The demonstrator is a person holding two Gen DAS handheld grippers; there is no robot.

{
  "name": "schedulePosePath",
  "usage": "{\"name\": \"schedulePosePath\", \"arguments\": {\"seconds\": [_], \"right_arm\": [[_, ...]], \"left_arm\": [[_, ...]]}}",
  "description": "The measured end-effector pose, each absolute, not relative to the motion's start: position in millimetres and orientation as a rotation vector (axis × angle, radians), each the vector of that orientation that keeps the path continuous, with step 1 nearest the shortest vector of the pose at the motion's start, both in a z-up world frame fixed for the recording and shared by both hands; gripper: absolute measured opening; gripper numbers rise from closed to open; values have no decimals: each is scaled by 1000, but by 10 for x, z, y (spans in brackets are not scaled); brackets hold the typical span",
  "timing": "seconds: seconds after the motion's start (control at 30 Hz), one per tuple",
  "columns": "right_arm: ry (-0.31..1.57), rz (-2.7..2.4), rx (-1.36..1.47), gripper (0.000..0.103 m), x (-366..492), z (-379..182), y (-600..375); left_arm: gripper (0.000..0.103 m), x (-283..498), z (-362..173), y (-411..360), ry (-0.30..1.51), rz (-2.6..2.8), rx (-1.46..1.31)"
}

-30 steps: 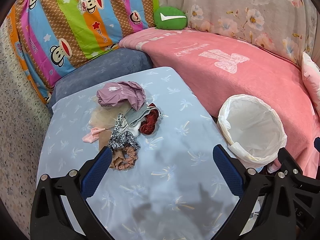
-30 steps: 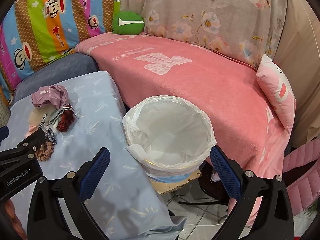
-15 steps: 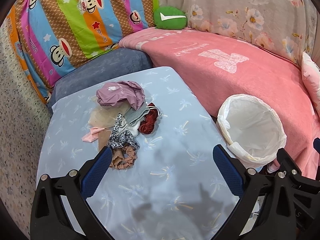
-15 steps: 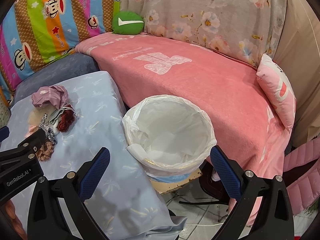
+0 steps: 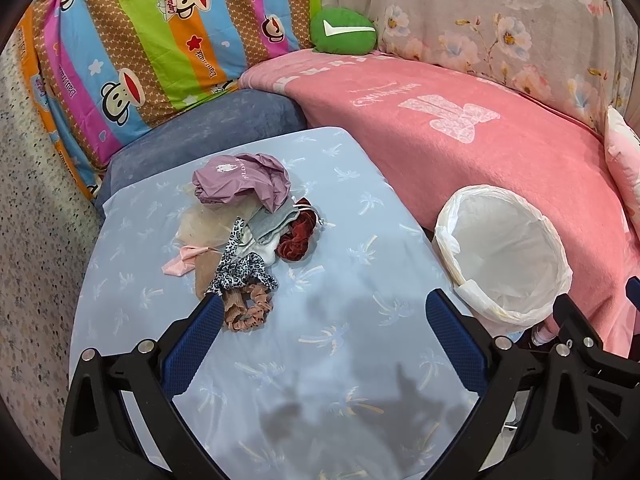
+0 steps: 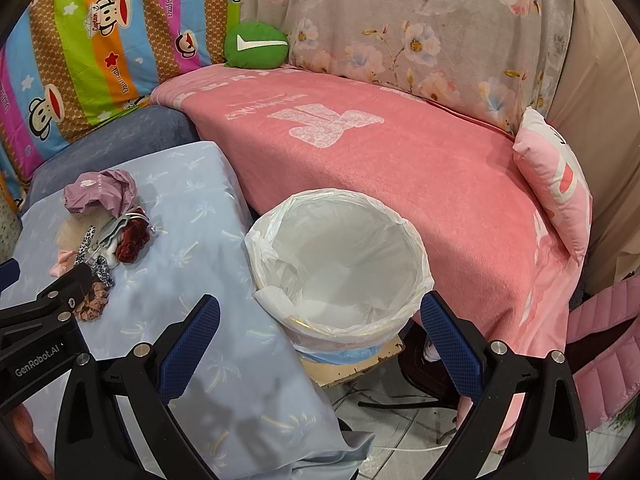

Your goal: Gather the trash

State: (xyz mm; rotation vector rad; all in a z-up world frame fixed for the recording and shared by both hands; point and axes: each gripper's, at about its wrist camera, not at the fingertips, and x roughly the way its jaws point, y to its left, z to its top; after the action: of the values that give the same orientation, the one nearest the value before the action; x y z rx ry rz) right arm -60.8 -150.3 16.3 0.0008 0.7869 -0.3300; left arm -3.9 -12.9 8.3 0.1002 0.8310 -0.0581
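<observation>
The left tool (image 5: 320,312) hangs over the pale blue palm-print table (image 5: 340,360), its blue-padded fingers (image 5: 192,344) spread wide and holding nothing. The left finger tip sits just beside a tan ruffled scrunchie (image 5: 250,308) at the near end of a small heap of trash toward the table's far left corner: a leopard-print scrunchie (image 5: 240,272), a dark red velvet scrunchie (image 5: 296,238), a crumpled mauve plastic bag (image 5: 240,180) and a pink scrap (image 5: 182,260), all touching or overlapping. The right tool (image 6: 320,316) gapes open and empty too, poised above the round bin lined with a white plastic bag (image 6: 340,256), which stands off the table's right edge, against the pink blanket (image 6: 400,160).
</observation>
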Motion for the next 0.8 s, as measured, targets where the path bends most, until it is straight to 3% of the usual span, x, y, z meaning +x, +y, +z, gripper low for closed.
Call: {"name": "schedulePosePath", "arguments": {"seconds": [0.8], "right_arm": [[786,-330,2,97,-614,168,-1506]], "left_arm": [[96,-60,60,-132,833,-59,96]]}}
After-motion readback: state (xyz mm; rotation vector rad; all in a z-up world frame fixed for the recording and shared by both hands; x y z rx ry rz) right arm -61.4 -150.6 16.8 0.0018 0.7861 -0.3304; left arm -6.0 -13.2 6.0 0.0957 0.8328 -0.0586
